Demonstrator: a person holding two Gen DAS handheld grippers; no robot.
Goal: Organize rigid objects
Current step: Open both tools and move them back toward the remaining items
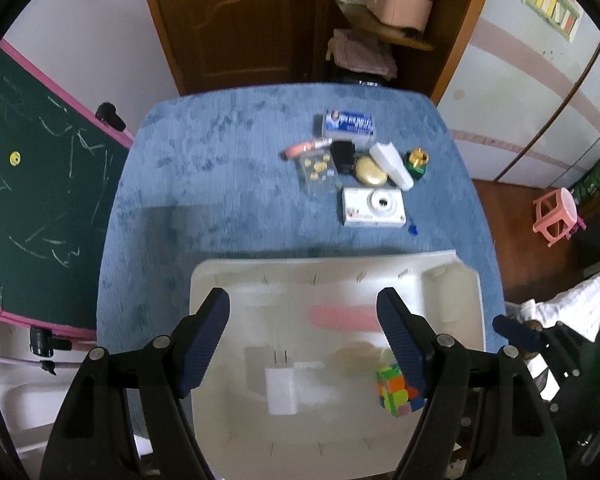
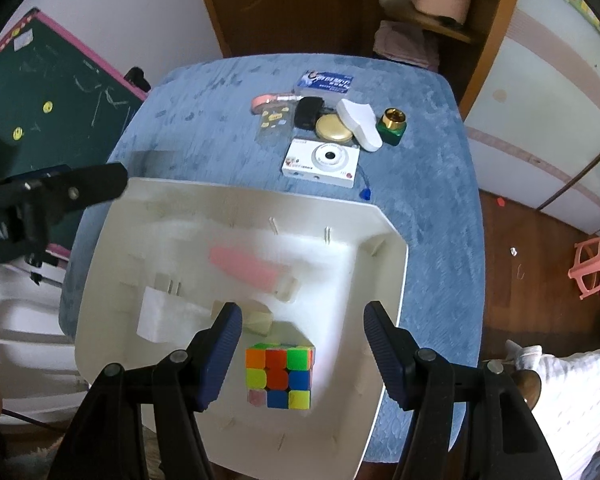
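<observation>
**Blue table, bin partly filled**

Sorted into white bin [image 2: 384, 280]: pink tube [image 2: 248, 268], charger [image 2: 160, 316], cube [image 2: 280, 376]. Left on cloth: camera [image 2: 320, 164], white case [image 2: 358, 124], gold tin [image 2: 332, 128], small bits. Left gripper [image 1: 304, 340] and right gripper [image 2: 300, 356] over bin, jaws spread, pinching nothing.

1. Left gripper [image 1: 303, 312]: black plastic linkage arms, silver round pivot pins, navy ribbed finger pads [image 1: 400, 344].
2. Right gripper [image 2: 302, 330]: same build, black arms, silver pins, navy ribbed pads.
3. Sleeve [image 2: 572, 392]: white, textured knit.
</observation>
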